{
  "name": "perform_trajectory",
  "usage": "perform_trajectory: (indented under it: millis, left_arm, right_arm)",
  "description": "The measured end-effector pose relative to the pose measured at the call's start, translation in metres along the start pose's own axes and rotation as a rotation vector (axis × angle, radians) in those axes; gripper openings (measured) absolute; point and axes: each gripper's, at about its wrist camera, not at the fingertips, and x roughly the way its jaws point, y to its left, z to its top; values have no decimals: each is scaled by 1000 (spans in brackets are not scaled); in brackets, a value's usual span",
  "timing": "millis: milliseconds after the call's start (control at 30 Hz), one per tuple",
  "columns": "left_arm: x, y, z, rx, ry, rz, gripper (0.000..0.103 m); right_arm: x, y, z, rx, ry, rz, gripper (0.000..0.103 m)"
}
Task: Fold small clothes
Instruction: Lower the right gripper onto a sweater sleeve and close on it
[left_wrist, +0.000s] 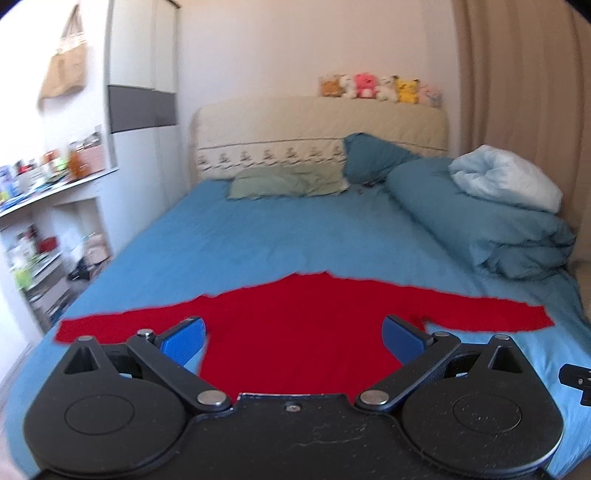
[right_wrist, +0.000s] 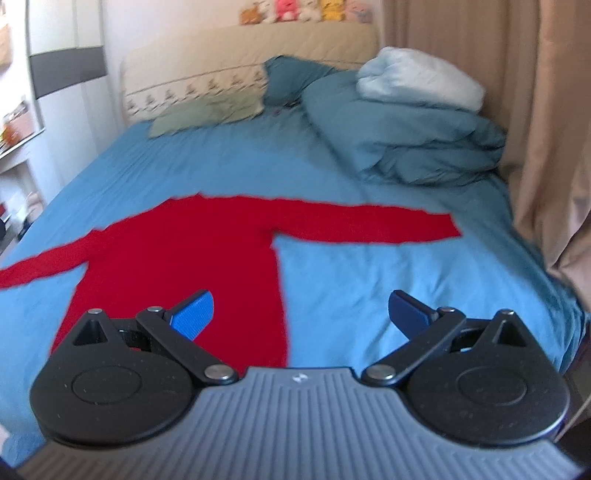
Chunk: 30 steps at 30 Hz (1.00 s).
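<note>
red long-sleeved top (right_wrist: 207, 251) spread flat on blue bed sheet (right_wrist: 369, 295) near foot of bed, both sleeves stretched sideways, unfolded. left gripper (left_wrist: 293, 338) above its body, jaws wide apart, empty. right gripper (right_wrist: 301, 314) over its right edge, likewise parted.

red top (right_wrist: 207, 251), flat, sleeves spread

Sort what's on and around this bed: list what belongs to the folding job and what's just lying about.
For the job:
- red long-sleeved top, spread flat, sleeves out
- left tool, open, empty
- right tool, open, empty
- blue bedsheet as work surface

Lying about:
- green pillow
- folded teal duvet
- pale blue blanket on top of it
- plush toys on the headboard
- cluttered shelves
</note>
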Motion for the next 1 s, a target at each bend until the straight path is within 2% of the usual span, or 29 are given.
perform_trajectory:
  millis: [233, 433, 567, 700, 867, 1000]
  left_arm:
    - [104, -46, 38, 18, 34, -105, 103]
    - [226, -88, 46, 29, 140, -157, 103]
    - [309, -116, 38, 31, 219, -185, 103]
    - [379, -142, 16, 52, 314, -202, 103]
    - [434, -162, -3, 87, 381, -172, 103]
    - [464, -173, -12, 76, 442, -164, 103]
  right_arm:
    - [84, -54, 27, 83, -49, -85, 103]
    - [190, -103, 25, 219, -88, -131, 103]
    - [265, -138, 16, 301, -83, -189, 103]
    - [325, -164, 6, 316, -68, -263, 103]
    - [380, -185, -2, 343, -43, -289, 103]
    - [400, -201, 0, 431, -49, -309, 90]
